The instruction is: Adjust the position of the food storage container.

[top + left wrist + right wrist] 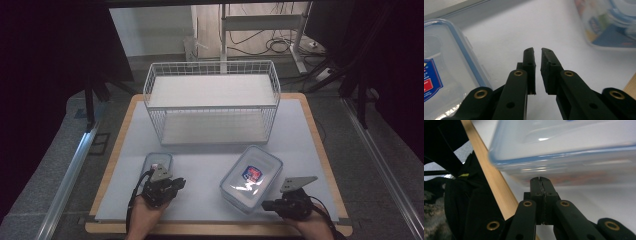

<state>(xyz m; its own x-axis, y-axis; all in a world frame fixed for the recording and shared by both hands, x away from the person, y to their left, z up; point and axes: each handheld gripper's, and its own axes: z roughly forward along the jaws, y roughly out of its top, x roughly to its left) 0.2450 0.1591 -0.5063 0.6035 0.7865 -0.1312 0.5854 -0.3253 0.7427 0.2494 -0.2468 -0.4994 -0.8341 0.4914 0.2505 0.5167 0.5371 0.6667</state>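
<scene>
Large box: a clear plastic food box (251, 177) with a blue-edged lid and a red and blue label, lying on the table just ahead of the right tongs and off to their left side; in the right gripper view its lid edge (564, 157) hangs close above the jaw tips.
Small box: a second clear lidded box (158, 163), narrower, lying just beyond the left tongs and partly under them in the high view; in the left gripper view its blue-rimmed lid (446, 65) sits just beside the left jaw.
Right tongs: the right gripper (540, 180) has its jaws pressed fully together with nothing between them; the tips sit right at the near side wall of the large box, and whether they touch it cannot be told.
Left tongs: the left gripper (537, 51) has its jaws a narrow slit apart, nothing between them, bare table under the tips; the large box (609, 25) lies ahead and to the right of them.
Hands: one hand holds each pair of tongs from the near table edge (145, 212), (312, 225).
Table: a pale mat (200, 175) on a wooden top, both boxes on its near half.
Rack: a white wire two-level shelf (212, 100), well beyond both tongs, at the far side of the mat.
</scene>
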